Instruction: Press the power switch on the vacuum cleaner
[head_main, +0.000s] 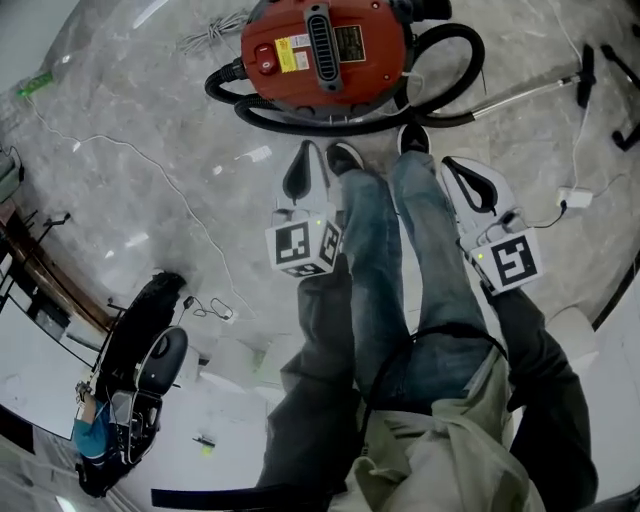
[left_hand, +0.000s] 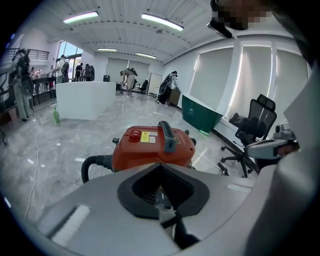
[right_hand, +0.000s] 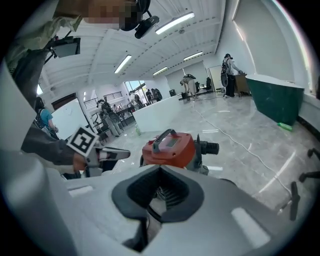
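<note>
Presently, in the head view, the vacuum cleaner (head_main: 325, 50) is seen standing on the floor (head_main: 130, 120) directly ahead of the person's shoes (head_main: 345, 157), ringed by its black hose (head_main: 455, 45). The power switch (head_main: 263, 56), taken to be the round red button, is set on top of the red body to the left of the ribbed handle (head_main: 317, 38), whose long axis runs away from the person. The left gripper (head_main: 306, 155) is held just beside the left shoe, and the right gripper (head_main: 455, 172) is held outside the right leg, both pointed toward the machine. In the left gripper view, the jaws are seen drawn together with nothing between them. The power switch (left_hand: 135, 133) is observed ahead and a little left of the jaw line, on the near-left of the lid, well apart from the tips. In the right gripper view, the jaws are likewise brought together and nothing is carried. The vacuum cleaner (right_hand: 172, 147) is seen with its handle uppermost, and the switch cannot be made out there. The left gripper is judged the nearer tool. A forward, downward and slightly leftward reach is called for, so that the closed tips are brought onto the button from above. No contact is yet made.
</note>
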